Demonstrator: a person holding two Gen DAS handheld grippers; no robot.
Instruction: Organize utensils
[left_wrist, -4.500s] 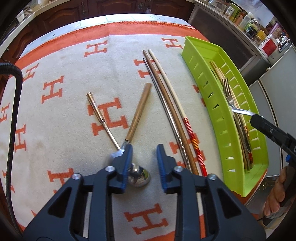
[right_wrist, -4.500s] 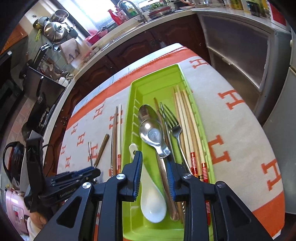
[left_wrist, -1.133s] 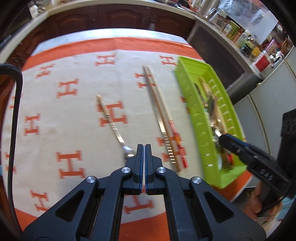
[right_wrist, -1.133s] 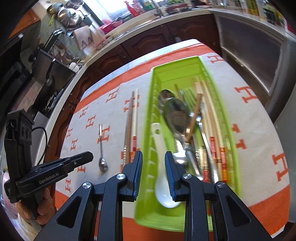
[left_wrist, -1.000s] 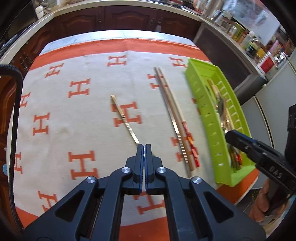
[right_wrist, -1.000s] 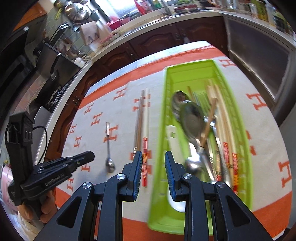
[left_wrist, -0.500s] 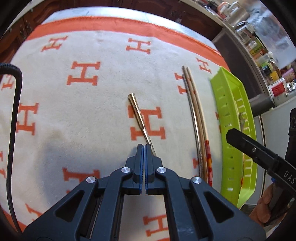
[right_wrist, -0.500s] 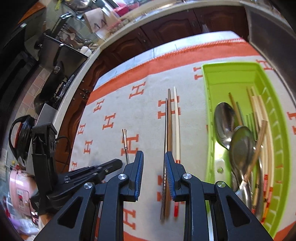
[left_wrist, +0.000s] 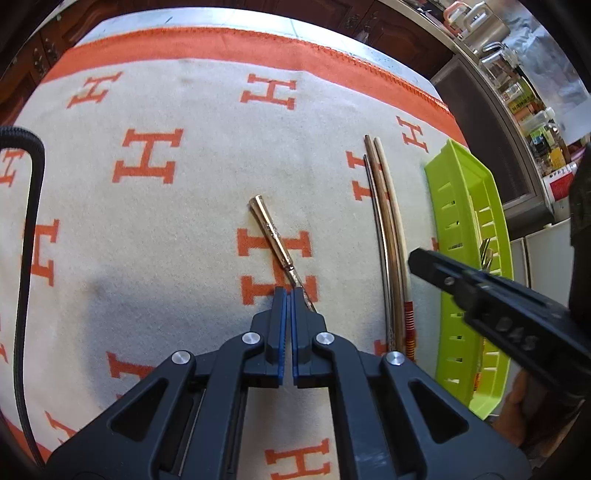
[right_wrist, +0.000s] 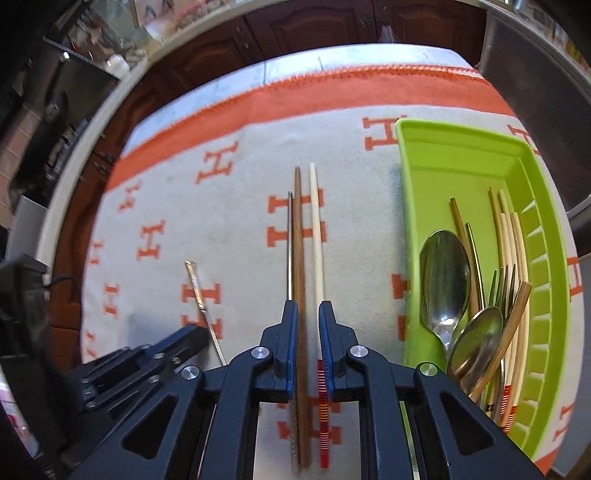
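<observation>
A small gold-handled spoon (left_wrist: 274, 234) lies on the H-patterned cloth; its bowl end is hidden behind my left gripper (left_wrist: 287, 295), which is shut and empty just above it. The spoon also shows in the right wrist view (right_wrist: 201, 295). Three chopsticks lie side by side on the cloth: a metal one (right_wrist: 290, 243), a brown wooden one (right_wrist: 298, 236) and a cream one with a red striped end (right_wrist: 317, 229). My right gripper (right_wrist: 308, 314) is open above them, its jaws on either side of the brown and cream chopsticks. The green tray (right_wrist: 461, 155) holds spoons, forks and chopsticks.
The cloth covers a table with an orange border (right_wrist: 332, 92) at the far edge. Dark wood cabinets (right_wrist: 314, 26) stand behind. The tray sits at the cloth's right side (left_wrist: 454, 177). A black cable (left_wrist: 26, 229) runs down the left of the left wrist view.
The wooden-handled spoon now lies in the tray. My left gripper has shut and moved back over the small spoon. My right gripper has moved left from the tray to above the chopsticks.
</observation>
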